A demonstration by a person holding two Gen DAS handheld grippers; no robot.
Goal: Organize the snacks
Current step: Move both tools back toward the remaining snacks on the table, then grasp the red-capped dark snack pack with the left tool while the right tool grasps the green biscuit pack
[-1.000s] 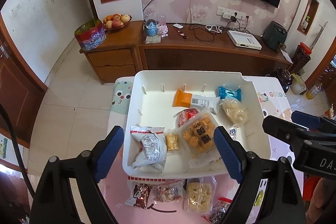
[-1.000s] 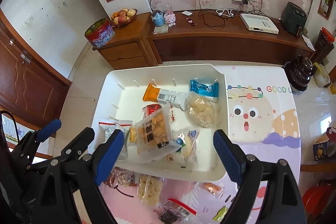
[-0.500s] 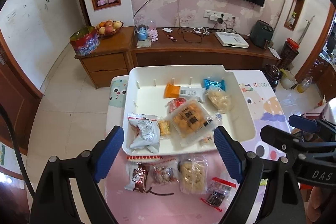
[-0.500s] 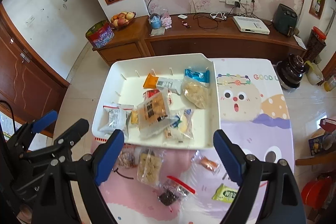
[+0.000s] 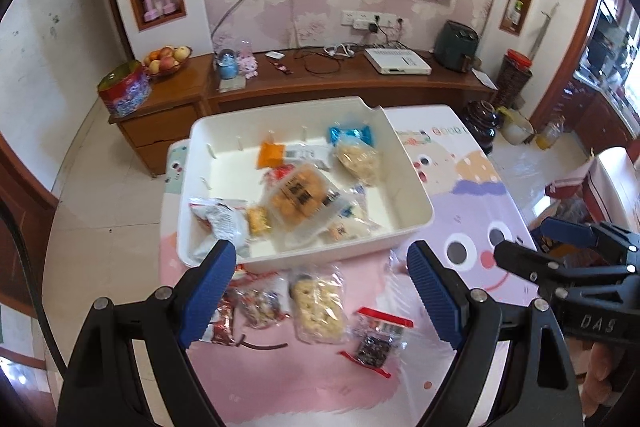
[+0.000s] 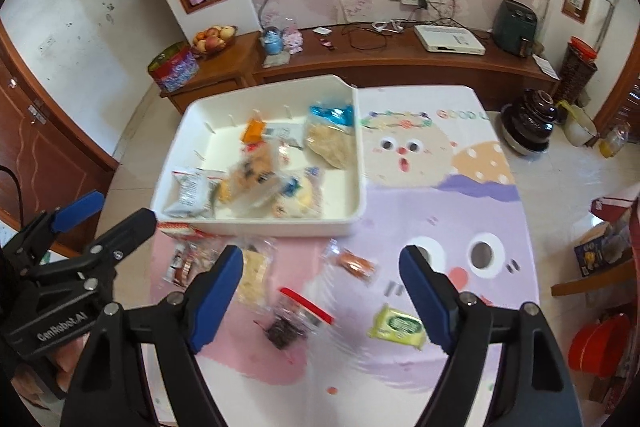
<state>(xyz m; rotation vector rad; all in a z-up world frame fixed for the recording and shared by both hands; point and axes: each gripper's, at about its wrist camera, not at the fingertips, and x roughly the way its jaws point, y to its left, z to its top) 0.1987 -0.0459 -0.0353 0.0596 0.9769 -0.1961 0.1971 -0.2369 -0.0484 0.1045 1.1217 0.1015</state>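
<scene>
White bin [image 5: 404, 163] holds perhaps eight snack packets [image 5: 304, 201]; left tongs [image 5: 316, 291] released, right tongs [image 6: 320, 291] closing, empty.

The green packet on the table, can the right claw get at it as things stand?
Probably yes. The green packet lies alone on the table, just inside the right claw, whose empty jaws are closing.
</scene>
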